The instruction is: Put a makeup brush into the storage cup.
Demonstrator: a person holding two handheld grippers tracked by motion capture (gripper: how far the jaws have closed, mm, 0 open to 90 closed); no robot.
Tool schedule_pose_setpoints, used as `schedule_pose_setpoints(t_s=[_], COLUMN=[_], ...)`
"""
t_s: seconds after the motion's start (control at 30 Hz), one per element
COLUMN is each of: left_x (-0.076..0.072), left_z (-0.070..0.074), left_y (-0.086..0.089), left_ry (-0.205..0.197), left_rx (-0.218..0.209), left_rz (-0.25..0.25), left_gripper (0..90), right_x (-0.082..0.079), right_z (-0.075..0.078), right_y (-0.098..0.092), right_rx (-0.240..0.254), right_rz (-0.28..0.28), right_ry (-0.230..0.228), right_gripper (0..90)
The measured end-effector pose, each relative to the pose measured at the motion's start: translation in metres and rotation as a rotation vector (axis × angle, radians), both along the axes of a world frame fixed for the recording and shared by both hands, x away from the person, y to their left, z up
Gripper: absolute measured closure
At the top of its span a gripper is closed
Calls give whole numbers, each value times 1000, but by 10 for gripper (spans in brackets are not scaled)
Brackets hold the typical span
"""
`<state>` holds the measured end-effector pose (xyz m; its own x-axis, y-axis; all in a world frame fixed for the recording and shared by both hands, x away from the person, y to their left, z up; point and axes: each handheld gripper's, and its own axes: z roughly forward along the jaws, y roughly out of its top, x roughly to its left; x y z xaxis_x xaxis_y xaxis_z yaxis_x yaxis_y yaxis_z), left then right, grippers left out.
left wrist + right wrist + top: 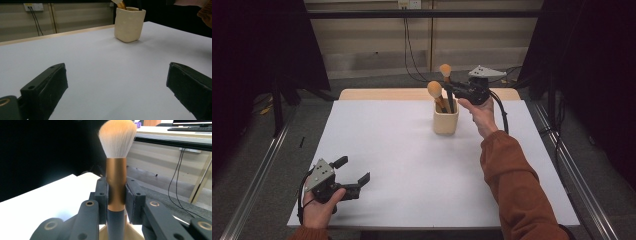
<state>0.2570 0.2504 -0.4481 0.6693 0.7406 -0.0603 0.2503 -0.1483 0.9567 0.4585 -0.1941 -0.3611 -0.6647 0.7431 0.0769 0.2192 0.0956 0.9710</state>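
Right gripper (pixel 455 90), fingers (pixel 102 200) clamped on the upright brush (pixel 116 180) at its copper collar, handle over the cup (pixel 445 121) near the worktop's (pixel 412 165) far edge. Left gripper (pixel 353 175) idle, fingers wide apart, empty, near corner.

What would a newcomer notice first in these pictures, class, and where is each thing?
First, the right gripper at the table's far side, clamped on an upright makeup brush above the cream cup, where a second brush already stands. Then the left gripper, jaws wide, near the white table's front left corner.
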Motion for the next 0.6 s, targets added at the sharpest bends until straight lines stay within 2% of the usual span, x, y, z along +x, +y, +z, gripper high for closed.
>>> schedule_pose_setpoints(t_s=[0.23,0.6], left_x=[0,0], left_z=[0,0], left_y=[0,0], left_ry=[0,1], left_rx=[1,1], left_rz=[1,-1], left_gripper=[33,33], right_x=[1,1], right_z=[-10,-30], right_y=[-5,-10], right_rx=[8,34], right_rz=[-18,-14], right_ry=[20,59], right_gripper=[745,744])
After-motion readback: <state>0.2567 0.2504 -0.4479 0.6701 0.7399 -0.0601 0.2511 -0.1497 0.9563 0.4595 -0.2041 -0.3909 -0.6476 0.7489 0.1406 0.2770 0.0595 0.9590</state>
